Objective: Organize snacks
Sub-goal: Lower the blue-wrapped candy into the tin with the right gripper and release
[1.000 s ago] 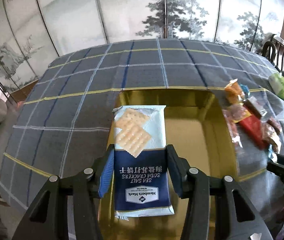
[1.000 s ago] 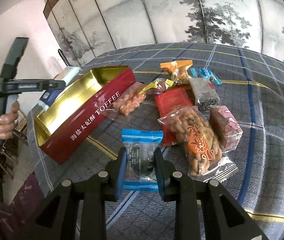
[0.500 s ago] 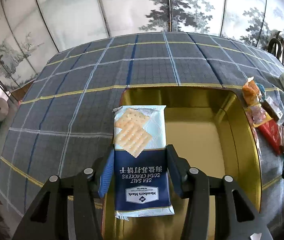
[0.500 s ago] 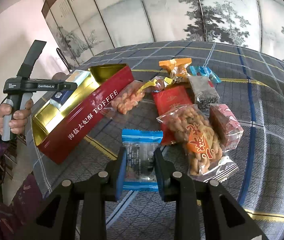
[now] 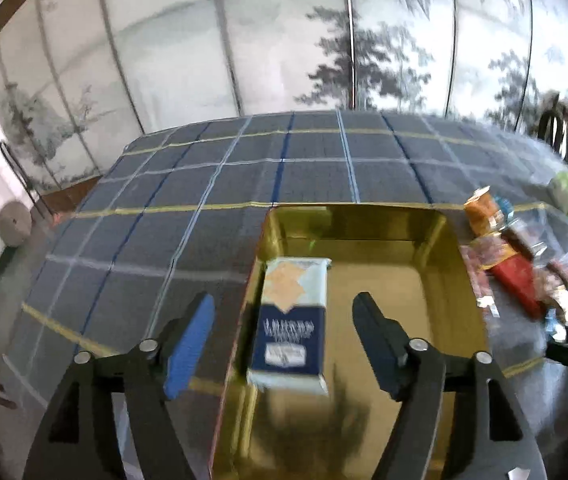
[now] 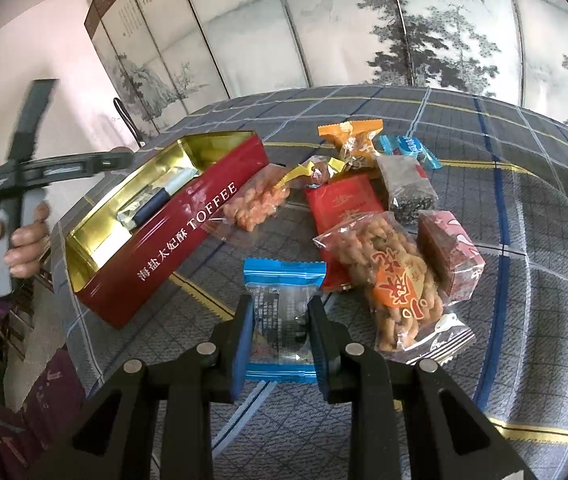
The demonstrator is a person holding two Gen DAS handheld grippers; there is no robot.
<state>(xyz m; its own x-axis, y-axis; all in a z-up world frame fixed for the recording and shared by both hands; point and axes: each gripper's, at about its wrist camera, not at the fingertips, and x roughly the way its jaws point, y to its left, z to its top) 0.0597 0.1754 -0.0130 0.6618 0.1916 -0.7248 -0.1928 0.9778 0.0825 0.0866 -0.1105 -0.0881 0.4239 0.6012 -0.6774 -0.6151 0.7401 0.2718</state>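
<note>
**Gold tin takes the crackers; blue packet gripped**

Left wrist view: gold-lined toffee tin (image 5: 440,240) sits open on the plaid tablecloth (image 5: 203,184). The soda cracker pack (image 5: 290,320) lies inside it along the left wall, free of the left gripper (image 5: 284,340), whose fingers stand wide apart on either side. This view is blurred.

Right wrist view: the right gripper (image 6: 279,324) is clamped on a blue-ended snack packet (image 6: 281,300) near the tin's red side (image 6: 187,216). Loose snacks lie beside it, among them a twisted-pastry bag (image 6: 396,280) and a red packet (image 6: 344,204).
</note>
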